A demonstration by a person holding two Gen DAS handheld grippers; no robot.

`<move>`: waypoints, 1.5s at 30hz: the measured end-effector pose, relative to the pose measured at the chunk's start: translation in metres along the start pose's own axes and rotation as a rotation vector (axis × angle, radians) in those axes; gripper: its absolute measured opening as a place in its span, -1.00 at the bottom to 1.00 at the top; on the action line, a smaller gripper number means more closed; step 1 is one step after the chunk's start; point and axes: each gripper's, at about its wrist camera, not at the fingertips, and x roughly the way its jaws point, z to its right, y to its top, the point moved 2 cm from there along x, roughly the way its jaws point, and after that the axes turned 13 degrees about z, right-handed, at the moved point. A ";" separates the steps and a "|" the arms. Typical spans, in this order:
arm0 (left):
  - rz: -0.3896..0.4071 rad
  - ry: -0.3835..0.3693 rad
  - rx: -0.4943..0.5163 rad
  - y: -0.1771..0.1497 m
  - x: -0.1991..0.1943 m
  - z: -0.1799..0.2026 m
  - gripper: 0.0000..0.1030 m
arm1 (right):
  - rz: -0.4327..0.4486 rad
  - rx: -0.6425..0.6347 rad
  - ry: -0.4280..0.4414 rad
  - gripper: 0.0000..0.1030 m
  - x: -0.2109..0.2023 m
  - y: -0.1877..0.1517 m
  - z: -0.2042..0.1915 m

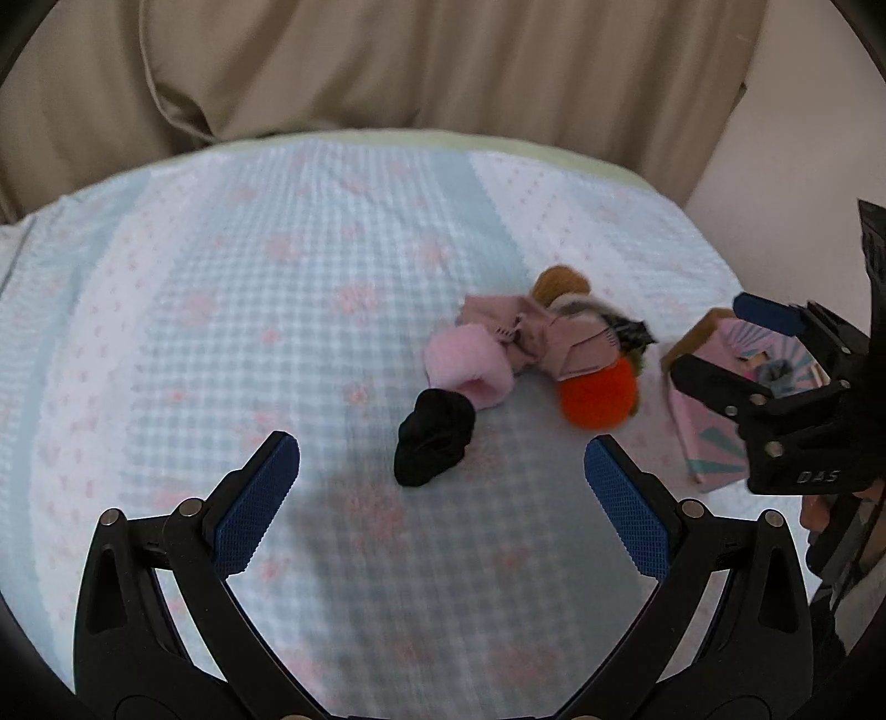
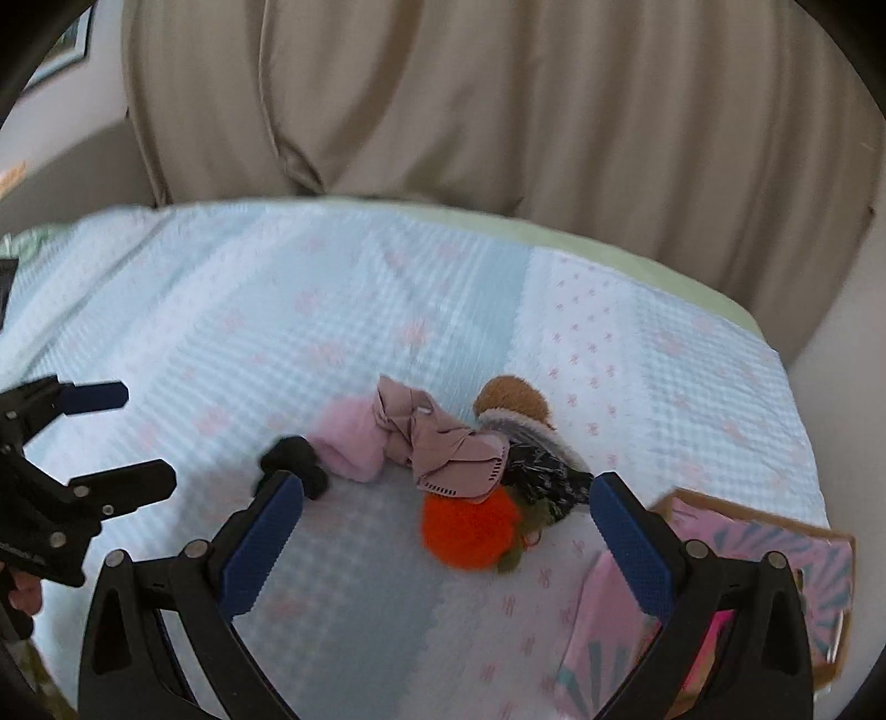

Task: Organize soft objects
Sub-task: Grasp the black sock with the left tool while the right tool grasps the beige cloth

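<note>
Soft, even daylight fills both views, with no glare anywhere. A faint grey shadow lies on the bedspread point(image 1: 232, 310) in the lower middle of the left wrist view. Motion blur smears the checked pattern and the heap of soft things point(image 2: 443, 465). The fisheye bows the bed's far edge and darkens every corner. The curtain point(image 2: 498, 111) looks soft too.

A bed point(image 1: 232, 288) is filling the foreground, wearing a pale blue checked cover with pink flowers. Beige curtains point(image 2: 443, 99) are hanging behind it. What may be a framed picture point(image 2: 63, 47) is showing on the wall.
</note>
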 end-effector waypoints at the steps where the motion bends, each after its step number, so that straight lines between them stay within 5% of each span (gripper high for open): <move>1: -0.007 -0.001 -0.001 -0.004 0.012 -0.003 0.99 | -0.009 -0.013 0.004 1.00 0.014 -0.004 -0.001; 10: -0.065 0.001 0.001 -0.035 0.099 -0.012 0.92 | -0.058 -0.166 0.024 0.99 0.104 -0.030 -0.006; 17: -0.109 -0.017 0.019 -0.054 0.134 -0.009 0.47 | -0.076 -0.356 0.076 0.99 0.143 -0.037 -0.025; 20: -0.126 0.000 0.041 -0.058 0.143 -0.005 0.23 | -0.072 -0.397 0.129 0.80 0.149 -0.036 -0.032; 24: -0.116 0.019 0.064 -0.056 0.145 -0.004 -0.35 | -0.091 -0.401 0.197 0.44 0.152 -0.036 -0.035; 27: -0.121 0.025 0.049 -0.051 0.146 -0.009 -0.51 | -0.120 -0.363 0.243 0.13 0.150 -0.039 -0.033; 30: -0.128 0.023 0.026 -0.048 0.146 -0.015 -0.57 | -0.155 -0.362 0.236 -0.27 0.147 -0.045 -0.028; 45: -0.085 0.027 0.002 -0.022 0.124 -0.016 -0.65 | -0.091 -0.208 0.212 -0.51 0.120 -0.029 -0.023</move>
